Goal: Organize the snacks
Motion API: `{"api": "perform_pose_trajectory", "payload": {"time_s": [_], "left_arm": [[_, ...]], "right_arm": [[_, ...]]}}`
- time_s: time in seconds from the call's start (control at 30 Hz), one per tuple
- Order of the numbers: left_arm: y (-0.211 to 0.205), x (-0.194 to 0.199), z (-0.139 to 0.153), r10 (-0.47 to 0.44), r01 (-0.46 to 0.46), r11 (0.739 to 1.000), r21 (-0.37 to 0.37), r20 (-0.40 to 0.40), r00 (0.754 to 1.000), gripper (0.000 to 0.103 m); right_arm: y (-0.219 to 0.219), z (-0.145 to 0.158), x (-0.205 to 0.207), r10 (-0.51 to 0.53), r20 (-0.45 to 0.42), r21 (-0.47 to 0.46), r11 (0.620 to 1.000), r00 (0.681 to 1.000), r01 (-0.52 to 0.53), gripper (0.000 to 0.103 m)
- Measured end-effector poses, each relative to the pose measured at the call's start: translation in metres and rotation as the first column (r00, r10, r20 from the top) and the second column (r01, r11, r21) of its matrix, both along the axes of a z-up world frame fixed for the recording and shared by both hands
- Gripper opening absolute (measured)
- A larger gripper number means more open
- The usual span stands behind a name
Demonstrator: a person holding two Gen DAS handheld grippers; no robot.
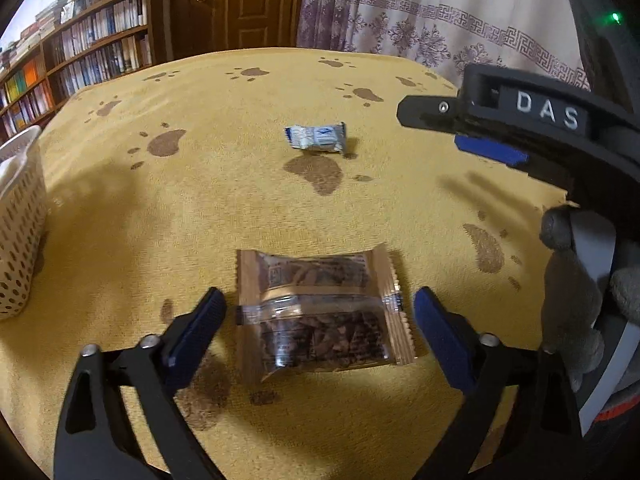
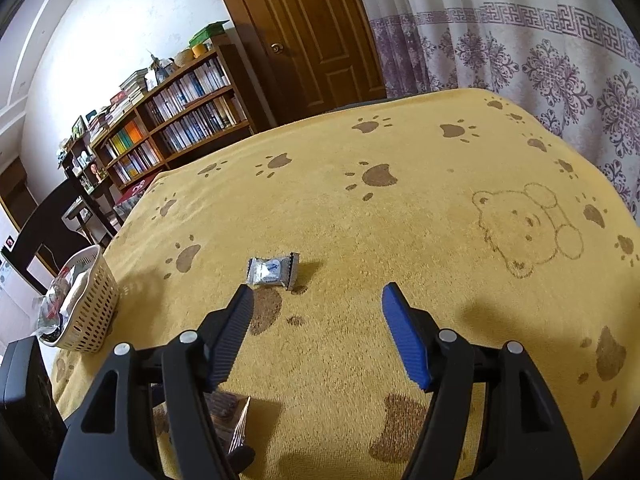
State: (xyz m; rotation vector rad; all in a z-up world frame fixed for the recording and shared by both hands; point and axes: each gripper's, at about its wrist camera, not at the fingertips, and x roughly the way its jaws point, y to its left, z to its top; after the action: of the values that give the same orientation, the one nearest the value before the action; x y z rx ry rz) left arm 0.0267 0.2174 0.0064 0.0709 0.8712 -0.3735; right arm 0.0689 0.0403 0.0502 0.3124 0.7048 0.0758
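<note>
The surface (image 2: 420,216) wears a mustard-yellow cloth printed with brown paw marks and an outlined brown bear. The near snack pack (image 1: 320,312) is tan and partly clear, with dark brown pieces showing through. The far wrapper (image 1: 316,139) is white and silver with a blue mark. The basket (image 2: 92,308) is cream, dotted with holes. Both hand-held grippers are black with blue ribbed pads (image 2: 404,336). The curtain (image 2: 520,48) is pale with purple ornament; the door (image 2: 304,32) is brown.
</note>
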Motion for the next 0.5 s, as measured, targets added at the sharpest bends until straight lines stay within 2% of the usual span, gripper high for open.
{"api": "perform_pose_trajectory", "payload": {"time_s": [0.03,0.17,0.27,0.3,0.5], "left_arm": [[0.001,0.0,0.0,0.002,-0.002,1.0,0.001,0.002,1.0,0.085],[0.007,0.001,0.003,0.006,-0.006,1.0,-0.015,0.002,1.0,0.081],[0.01,0.0,0.006,0.013,-0.012,1.0,-0.015,0.015,1.0,0.075],[0.012,0.0,0.009,0.018,-0.018,1.0,-0.014,0.022,1.0,0.059],[0.029,0.007,0.015,0.047,-0.046,0.998,-0.04,0.022,0.999,0.057]], "right_arm": [[0.0,0.0,0.002,0.001,0.001,-0.003,1.0,1.0,-0.001,0.067],[0.003,0.004,0.011,0.012,0.002,-0.019,1.0,1.0,-0.012,0.067],[0.007,0.007,0.018,0.028,0.007,-0.029,0.999,1.0,-0.028,0.067],[0.009,0.008,0.02,0.033,0.009,-0.032,0.999,0.999,-0.032,0.067],[0.023,0.012,0.046,0.078,0.006,-0.032,0.996,0.997,-0.077,0.067]]}}
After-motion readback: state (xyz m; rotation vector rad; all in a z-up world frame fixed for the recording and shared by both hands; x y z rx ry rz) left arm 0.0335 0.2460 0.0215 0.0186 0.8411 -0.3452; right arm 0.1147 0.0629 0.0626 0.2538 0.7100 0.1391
